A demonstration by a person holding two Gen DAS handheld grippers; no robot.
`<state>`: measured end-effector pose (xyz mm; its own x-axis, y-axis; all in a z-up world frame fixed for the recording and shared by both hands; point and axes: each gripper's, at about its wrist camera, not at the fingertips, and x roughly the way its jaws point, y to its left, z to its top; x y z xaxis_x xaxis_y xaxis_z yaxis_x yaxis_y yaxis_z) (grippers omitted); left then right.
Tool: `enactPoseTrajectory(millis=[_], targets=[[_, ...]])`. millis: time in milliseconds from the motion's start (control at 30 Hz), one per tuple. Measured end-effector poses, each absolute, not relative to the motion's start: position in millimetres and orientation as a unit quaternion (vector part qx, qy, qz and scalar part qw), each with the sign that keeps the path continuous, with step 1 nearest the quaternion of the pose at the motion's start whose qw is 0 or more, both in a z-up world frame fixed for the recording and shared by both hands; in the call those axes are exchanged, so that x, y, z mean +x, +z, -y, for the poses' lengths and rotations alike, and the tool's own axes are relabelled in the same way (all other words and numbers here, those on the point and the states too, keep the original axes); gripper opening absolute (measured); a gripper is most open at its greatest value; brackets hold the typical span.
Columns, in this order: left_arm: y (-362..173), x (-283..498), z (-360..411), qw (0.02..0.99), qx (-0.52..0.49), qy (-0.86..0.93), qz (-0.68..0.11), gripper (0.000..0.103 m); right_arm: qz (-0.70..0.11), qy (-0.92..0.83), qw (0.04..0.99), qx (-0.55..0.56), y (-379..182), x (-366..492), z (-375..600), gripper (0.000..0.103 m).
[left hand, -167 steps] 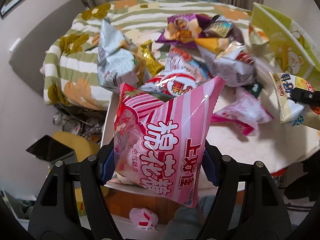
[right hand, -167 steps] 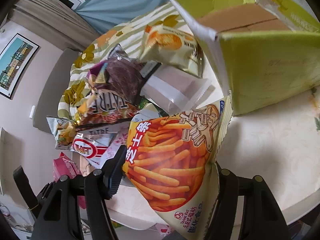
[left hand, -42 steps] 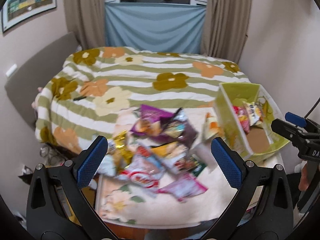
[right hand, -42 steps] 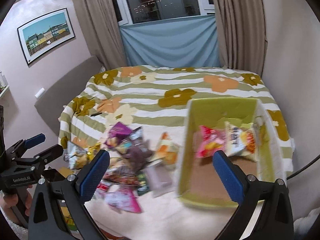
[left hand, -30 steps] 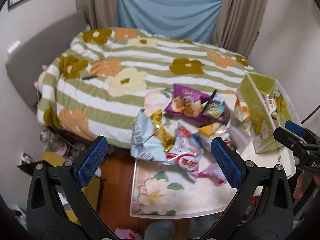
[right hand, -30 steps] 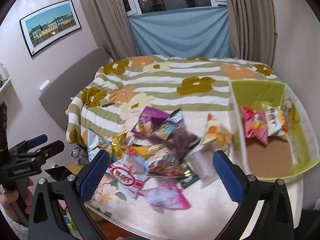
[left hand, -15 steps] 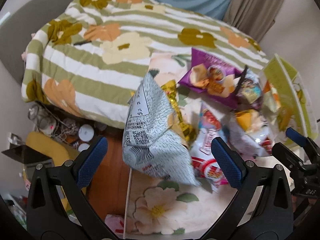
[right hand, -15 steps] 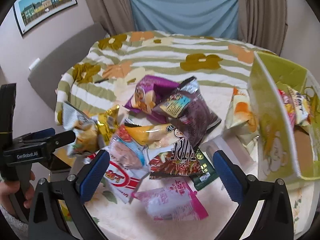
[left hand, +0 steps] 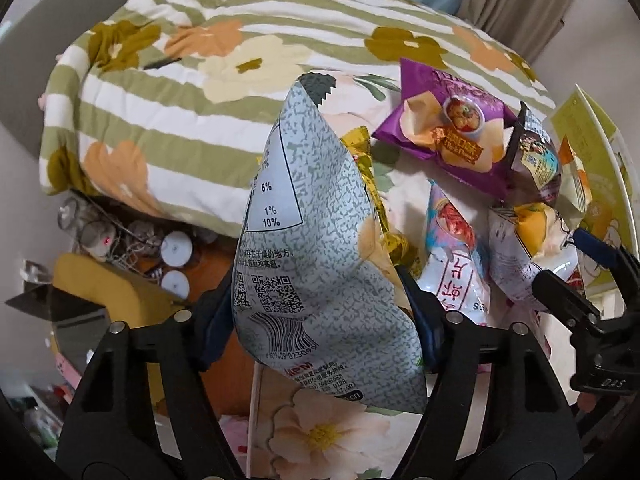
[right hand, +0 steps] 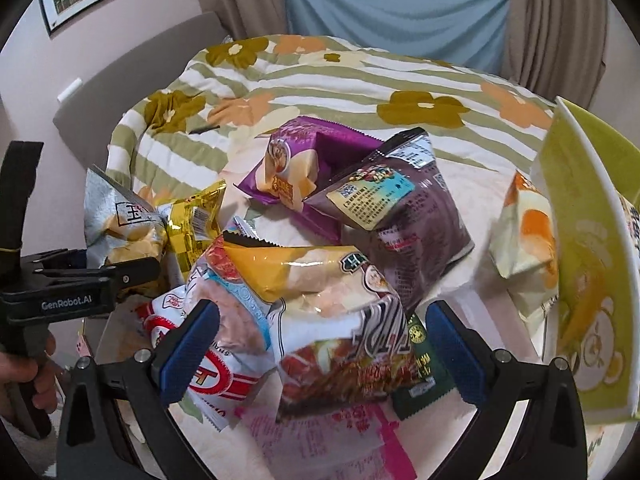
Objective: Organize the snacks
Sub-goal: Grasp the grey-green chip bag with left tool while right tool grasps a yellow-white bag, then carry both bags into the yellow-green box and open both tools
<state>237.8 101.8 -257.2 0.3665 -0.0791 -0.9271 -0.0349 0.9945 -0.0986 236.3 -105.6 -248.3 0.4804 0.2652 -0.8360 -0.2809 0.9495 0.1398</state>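
My left gripper (left hand: 320,312) is closing on the silver-grey crinkly chip bag (left hand: 320,240) at the table's left edge. My right gripper (right hand: 320,340) hangs open over the yellow-topped bag (right hand: 332,280). Most snacks lie outside the green cardboard box (right hand: 580,240).

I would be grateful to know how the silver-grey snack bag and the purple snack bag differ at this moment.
The silver-grey bag stands upright between the left gripper's closing jaws; the purple bag lies on the table, with no gripper on it. The silver-grey bag sits at the pile's left edge by the bed; the purple bag lies farther back, partly under a dark bag. The silver-grey bag shows its printed barcode back; the purple one shows pictured food. Both are sealed and puffed.
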Motion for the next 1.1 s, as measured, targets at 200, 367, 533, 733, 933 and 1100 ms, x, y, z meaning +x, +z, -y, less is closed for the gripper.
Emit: enactPoseTrajectory(millis=[200, 367, 533, 733, 933, 1100], targets=[[-253.3, 231.9, -101.4, 0.822, -0.054, -0.015, -0.567, 0.065, -0.491, 0.166, 0.855, -0.027, -255.6, 242.7, 101.7, 0.100], [-251.0, 228.2, -102.0, 0.823, -0.054, -0.014, -0.565, 0.065, -0.506, 0.170, 0.845, -0.031, -266.5, 249.1, 102.2, 0.089], [-244.6, 221.6, -102.4, 0.826, -0.053, -0.017, -0.561, 0.065, -0.513, 0.170, 0.841, -0.039, -272.7, 248.3, 102.6, 0.074], [-235.6, 215.7, -104.1, 0.831, -0.054, -0.020, -0.553, 0.065, -0.512, 0.172, 0.841, -0.039, -269.4, 243.1, 101.2, 0.057], [-223.3, 207.4, -105.3, 0.838, -0.052, -0.029, -0.542, 0.065, -0.505, 0.174, 0.845, -0.031, -258.4, 232.2, 101.7, 0.055], [-209.5, 198.3, -103.9, 0.846, -0.049, -0.039, -0.529, 0.065, -0.497, 0.171, 0.851, -0.020, -245.4, 221.0, 103.7, 0.055]])
